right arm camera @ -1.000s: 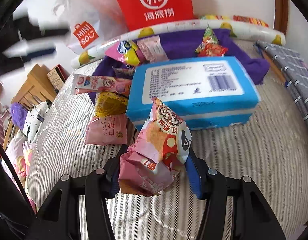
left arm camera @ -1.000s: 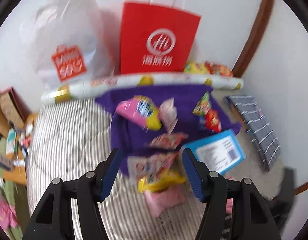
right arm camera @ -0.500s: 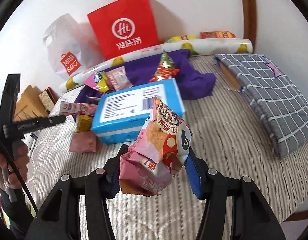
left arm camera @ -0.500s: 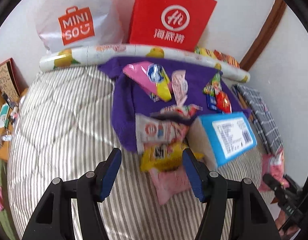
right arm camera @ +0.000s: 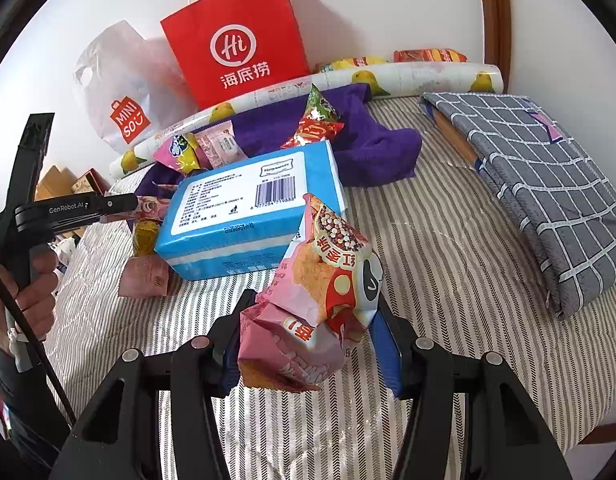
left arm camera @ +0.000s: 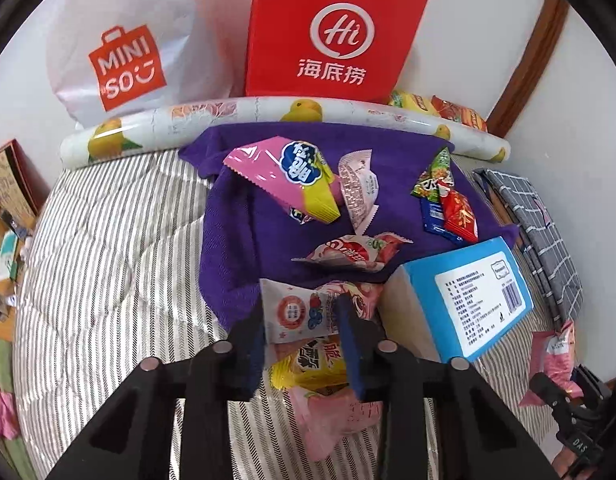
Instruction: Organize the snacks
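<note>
Lower than a second ago, the left gripper (left arm camera: 304,340) now sits down among the near snacks, and its jaws are closing around the white-and-pink snack packet (left arm camera: 308,312) that lies at the near edge of the purple cloth (left arm camera: 236,240). The blue pads flank the packet's sides; whether they already press it cannot be told. Under that packet lie a yellow packet (left arm camera: 308,368) and a pink pouch (left arm camera: 331,412), both on the striped bed cover (left arm camera: 108,260). The gripper points steeply down toward the bed.

Seen from the right wrist, a hand (right arm camera: 32,288) at the far left edge grips the left tool's handle, and its black arm reaches level toward the same pile of packets. Only this view shows that hand.

To the right, the blue tissue pack (right arm camera: 248,216) rests on the bed just beside the pile, and the right gripper (right arm camera: 308,336) pinches a crumpled pink snack bag (right arm camera: 319,292) between its pads, holding it clear above the stripes. The left wrist view catches that bag only as a small pink shape (left arm camera: 555,360) at the far right edge.

Far behind stand a white plastic bag (left arm camera: 120,60) and a red paper bag (left arm camera: 331,32). Farthest right, a grey checked cloth (right arm camera: 547,192) lies folded; the right wrist view shows it whole, while the left wrist view shows only a strip.
</note>
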`<state>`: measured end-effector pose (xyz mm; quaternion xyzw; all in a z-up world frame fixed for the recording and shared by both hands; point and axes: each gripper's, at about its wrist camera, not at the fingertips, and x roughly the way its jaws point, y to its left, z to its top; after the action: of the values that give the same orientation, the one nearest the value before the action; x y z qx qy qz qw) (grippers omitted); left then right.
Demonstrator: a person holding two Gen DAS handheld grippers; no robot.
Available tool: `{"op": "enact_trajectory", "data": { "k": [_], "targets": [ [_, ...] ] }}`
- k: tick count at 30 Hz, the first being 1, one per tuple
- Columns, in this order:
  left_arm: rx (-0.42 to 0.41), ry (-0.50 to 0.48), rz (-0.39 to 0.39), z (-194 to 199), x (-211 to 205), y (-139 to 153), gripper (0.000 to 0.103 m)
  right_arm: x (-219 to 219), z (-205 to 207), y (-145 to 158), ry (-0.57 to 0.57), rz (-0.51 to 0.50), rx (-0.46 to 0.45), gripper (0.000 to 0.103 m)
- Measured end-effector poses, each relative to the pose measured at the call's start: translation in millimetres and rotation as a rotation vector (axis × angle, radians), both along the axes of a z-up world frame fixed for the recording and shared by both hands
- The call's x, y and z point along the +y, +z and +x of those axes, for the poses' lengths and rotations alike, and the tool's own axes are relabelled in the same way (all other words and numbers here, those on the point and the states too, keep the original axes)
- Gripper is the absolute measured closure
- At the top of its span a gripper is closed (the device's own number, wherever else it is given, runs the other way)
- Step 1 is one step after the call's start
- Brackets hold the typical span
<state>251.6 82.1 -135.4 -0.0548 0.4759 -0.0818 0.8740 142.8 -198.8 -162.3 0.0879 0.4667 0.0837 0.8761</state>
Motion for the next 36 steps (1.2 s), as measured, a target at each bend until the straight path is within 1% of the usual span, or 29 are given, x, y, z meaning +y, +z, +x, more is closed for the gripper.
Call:
{"op": "enact_trajectory", "data": {
  "k": [1,3,4,6,9,14,16,23,29,36],
  "targets": [
    [-0.003,-0.006,-0.021,-1.8,1.6,2.1,0.080,-0.7,0.0,-0.8,-0.001,-0.001,0.002,0.049],
    [-0.010,-0.024,-0.054,-6.6,3.8,6.9,0.086,-2.3,-1.4,-0.4,-0.005,-0.001,0.002,0.049],
    [-0.017,-0.030,-0.066,-10.6,4.7,10.2,0.087,-2.9,-2.5,0.3,-0.004,-0.002,-0.001,0.049],
    [-0.026,-0.031,-0.067,-16.7,4.4,14.3,0.091,-3.1,-6.4,3.6,-0.003,-0.004,-0.010,0.049],
    [-0.045,-0.033,-0.068,-29.0,4.0,21.8,0.092,-3.3,-11.9,9.4,0.000,-0.002,-0.024,0.049],
    [-0.100,-0.029,-0.063,-52.2,5.5,43.3,0.093,-2.3,-21.2,20.0,0.006,-0.003,-0.044,0.049],
    [-0.111,-0.024,-0.074,-61.4,7.7,52.3,0.093,-1.4,-25.3,25.6,0.011,-0.005,-0.056,0.049],
    [-0.131,0.003,-0.086,-85.5,11.9,69.2,0.093,0.0,-33.9,40.6,0.028,-0.006,-0.092,0.049],
    [-0.145,0.017,-0.097,-94.2,13.5,79.9,0.093,0.9,-27.4,52.6,0.032,-0.031,-0.112,0.049],
    [-0.156,0.017,-0.108,-88.9,10.3,91.0,0.093,4.8,-7.9,71.7,0.051,-0.062,-0.150,0.049]
  ]
}}
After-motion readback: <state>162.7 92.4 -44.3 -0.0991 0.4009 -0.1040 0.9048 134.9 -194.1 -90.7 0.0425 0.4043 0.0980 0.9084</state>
